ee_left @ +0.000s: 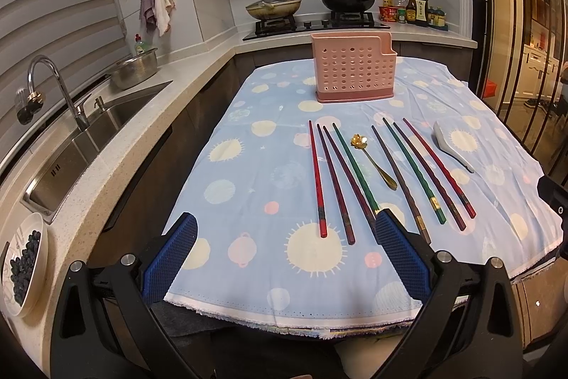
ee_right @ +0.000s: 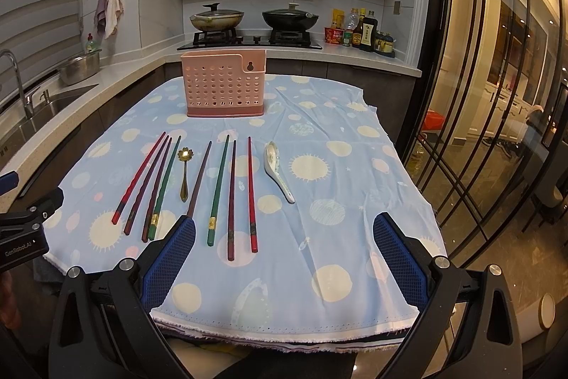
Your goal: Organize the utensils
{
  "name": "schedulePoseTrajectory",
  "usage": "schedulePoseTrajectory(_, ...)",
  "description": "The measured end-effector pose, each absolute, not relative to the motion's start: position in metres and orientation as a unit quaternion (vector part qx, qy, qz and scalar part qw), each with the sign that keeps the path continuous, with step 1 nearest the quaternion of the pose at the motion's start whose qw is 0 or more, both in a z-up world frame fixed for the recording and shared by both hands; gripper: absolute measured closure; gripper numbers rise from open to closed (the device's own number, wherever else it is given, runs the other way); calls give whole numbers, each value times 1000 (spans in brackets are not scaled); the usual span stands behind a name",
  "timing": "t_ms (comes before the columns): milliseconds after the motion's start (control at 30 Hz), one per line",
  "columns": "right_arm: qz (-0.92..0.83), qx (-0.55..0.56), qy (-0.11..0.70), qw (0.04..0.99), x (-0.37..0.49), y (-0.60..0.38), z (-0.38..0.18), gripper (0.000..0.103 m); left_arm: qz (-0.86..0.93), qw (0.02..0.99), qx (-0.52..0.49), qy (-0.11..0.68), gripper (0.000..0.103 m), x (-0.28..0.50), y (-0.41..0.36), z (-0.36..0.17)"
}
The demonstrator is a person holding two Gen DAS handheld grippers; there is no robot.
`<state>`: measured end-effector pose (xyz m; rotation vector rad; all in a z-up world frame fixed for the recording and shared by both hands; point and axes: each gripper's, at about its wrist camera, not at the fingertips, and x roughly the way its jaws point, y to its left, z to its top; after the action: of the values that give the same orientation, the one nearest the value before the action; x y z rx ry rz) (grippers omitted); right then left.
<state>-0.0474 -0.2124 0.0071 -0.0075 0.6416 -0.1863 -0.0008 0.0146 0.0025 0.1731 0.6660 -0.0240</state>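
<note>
Chopsticks (ee_right: 232,198), eight in all, are laid in a row on the bench cloth (ee_right: 319,201), with a gold spoon (ee_right: 184,173) among them and a white spoon (ee_right: 278,171) beside. A pink holder (ee_right: 223,87) is stood behind. Left tongs (ee_left: 285,237) and right tongs (ee_right: 284,237) are held wide apart, nothing gripped.

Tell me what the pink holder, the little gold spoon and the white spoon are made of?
Pink utensil holder: probably plastic; matte, moulded, rows of round holes. Gold flower-shaped spoon: likely metal; thin and shiny, glinting in the light. White soup spoon: seemingly glazed ceramic; thick, glossy, with a faint pattern in its bowl.
</note>
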Motion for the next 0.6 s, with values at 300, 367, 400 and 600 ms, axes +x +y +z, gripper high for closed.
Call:
schedulePoseTrajectory(300, -92, -4, 315, 945, -47, -212, 7, 7, -16, 941, 87, 328, 7, -2, 11, 1)
schedulePoseTrajectory(367, -92, -4, 315, 945, -47, -212, 7, 7, -17, 941, 87, 328, 7, -2, 10, 1)
schedulePoseTrajectory(400, -92, -4, 315, 945, -47, -212, 7, 7, -17, 941, 87, 328, 7, -2, 9, 1)
schedulePoseTrajectory(600, -92, -4, 315, 945, -47, -212, 7, 7, -19, 940, 86, 329, 7, -2, 8, 0)
